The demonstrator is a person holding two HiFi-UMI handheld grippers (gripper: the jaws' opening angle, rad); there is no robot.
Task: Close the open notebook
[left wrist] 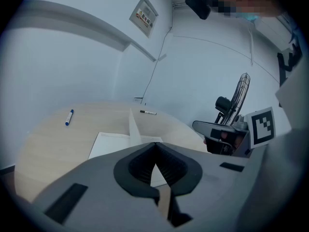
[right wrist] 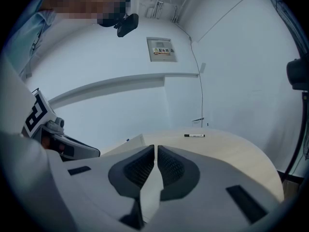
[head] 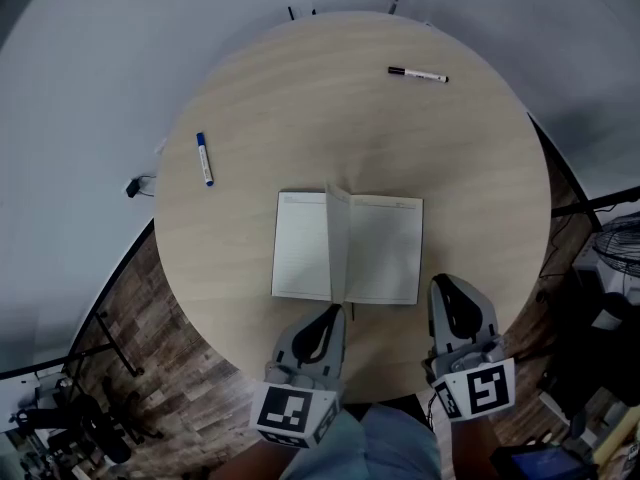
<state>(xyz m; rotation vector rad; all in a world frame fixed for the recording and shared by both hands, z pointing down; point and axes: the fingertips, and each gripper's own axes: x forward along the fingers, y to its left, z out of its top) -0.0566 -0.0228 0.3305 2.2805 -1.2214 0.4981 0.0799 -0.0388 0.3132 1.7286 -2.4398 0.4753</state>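
Both left gripper (head: 330,315) and right gripper (head: 446,286) are closed, empty; notebook (head: 385,250) looks light, floppy, so lift its outer edge.

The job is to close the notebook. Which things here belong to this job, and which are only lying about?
Belong to the job: the open notebook, the left gripper, the right gripper.

Only lying about: the blue marker and the black marker, both apart from the notebook.
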